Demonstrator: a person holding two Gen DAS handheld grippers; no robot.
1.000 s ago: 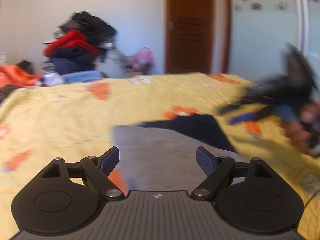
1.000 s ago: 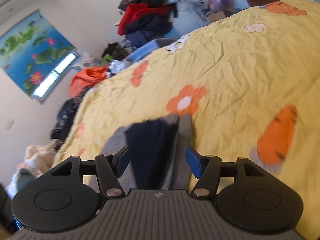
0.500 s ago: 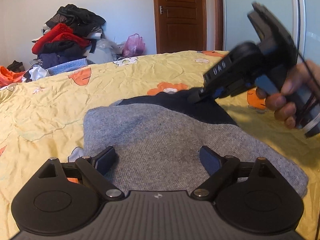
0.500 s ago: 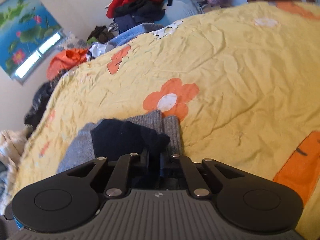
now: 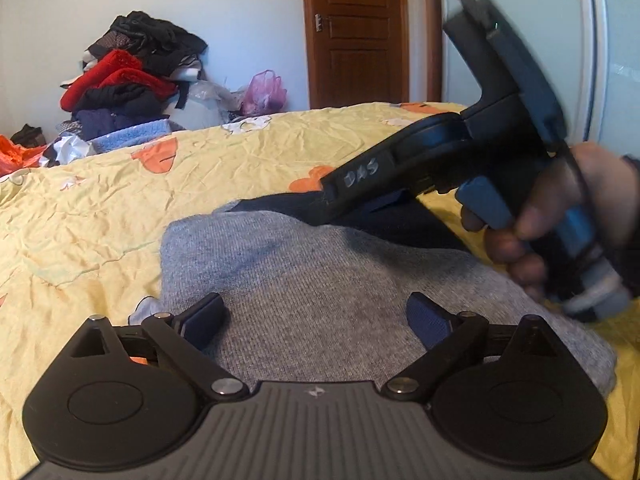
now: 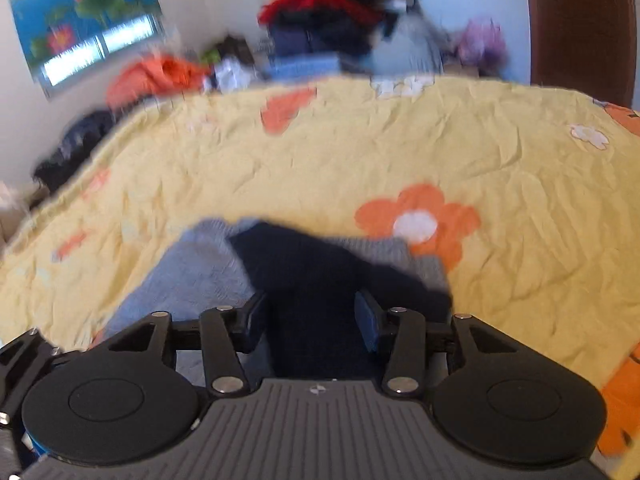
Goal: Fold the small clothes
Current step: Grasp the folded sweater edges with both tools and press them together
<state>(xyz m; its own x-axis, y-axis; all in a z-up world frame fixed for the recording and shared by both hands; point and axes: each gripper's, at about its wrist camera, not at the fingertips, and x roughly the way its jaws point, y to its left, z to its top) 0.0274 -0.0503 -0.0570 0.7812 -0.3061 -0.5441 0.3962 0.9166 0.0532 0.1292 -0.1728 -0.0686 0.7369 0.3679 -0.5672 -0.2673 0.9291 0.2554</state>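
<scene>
Left wrist: left gripper point(image 5: 316, 320) spread wide above grey knit garment point(image 5: 320, 292), flat on crumpled yellow floral bedspread point(image 5: 100, 220). Right wrist, blurred: right gripper point(image 6: 311, 320) parted, apparently gripping nothing, over the garment's navy fold point(image 6: 316, 276).

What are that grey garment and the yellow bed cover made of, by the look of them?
The grey garment looks like a fine knit, perhaps wool or a blend: small ribbed stitches and a soft matte, slightly fuzzy surface. The yellow bed cover looks like thin woven cotton or similar: flat, matte, printed with orange flowers, and creased all over.
</scene>
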